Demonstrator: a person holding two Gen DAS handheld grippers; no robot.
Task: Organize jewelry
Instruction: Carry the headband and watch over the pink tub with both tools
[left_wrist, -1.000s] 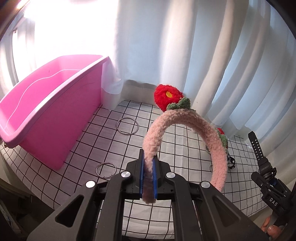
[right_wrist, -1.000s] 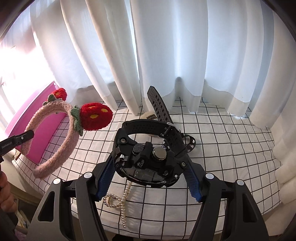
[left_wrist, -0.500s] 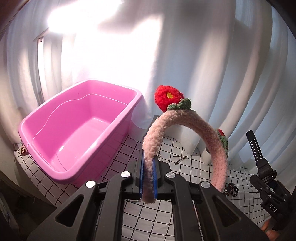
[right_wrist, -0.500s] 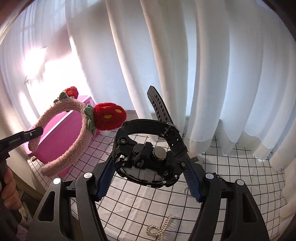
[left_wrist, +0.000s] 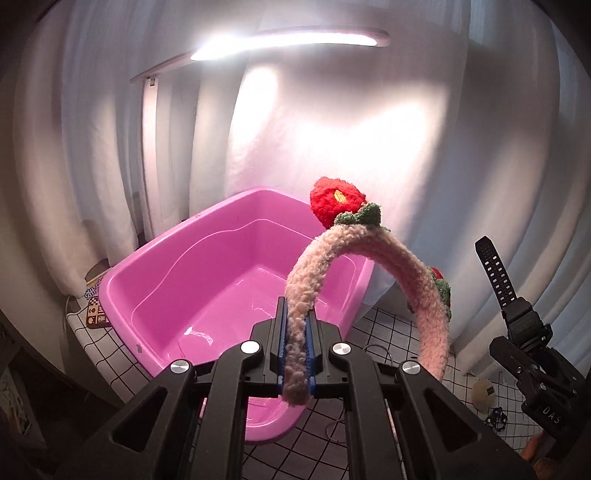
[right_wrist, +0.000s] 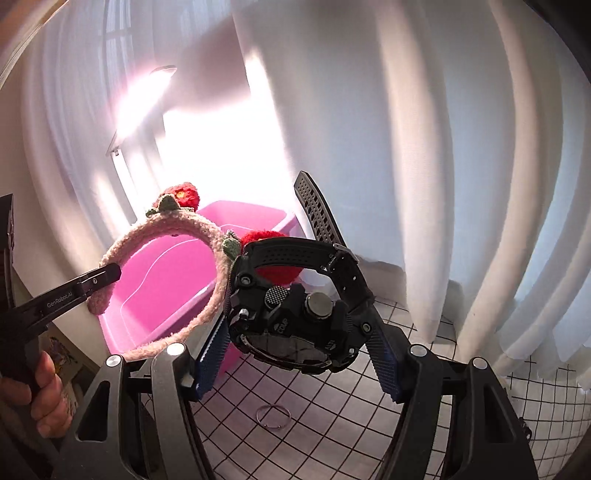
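L gripper (left_wrist: 296, 354) clamped tight on one end of the headband (left_wrist: 369, 266) — blue pads pinching the fuzzy pink tip, rest of the band arcing up and to the right, red flower (left_wrist: 338, 205) at the top of the arc. R gripper (right_wrist: 299, 332) closed on the watch (right_wrist: 295, 314), pads wide apart but snug on either side of the case; one strap sticks up free.

Change vs. 1 s ago: then the L view looked down across the checked cloth (left_wrist: 388, 325), w/ the tub (left_wrist: 177, 295) off to the left side and metal rings in front. Now the tub sits dead ahead, its inside open below the L gripper — looks empty, no items visible in it. The R view shifted the same way: tub went from a sliver at the left edge to directly behind the watch, cloth and one ring (right_wrist: 273, 417) below.

Meaning — both hands have swung toward the tub together, each w/ a load. Headband end appears over the tub's near rim; the watch seems short of it, above the cloth beside the tub. Judgement: carry phase almost done, drop-off is next, headband likely first. Several small bits are left on the cloth at lower right of L view, so task is early.
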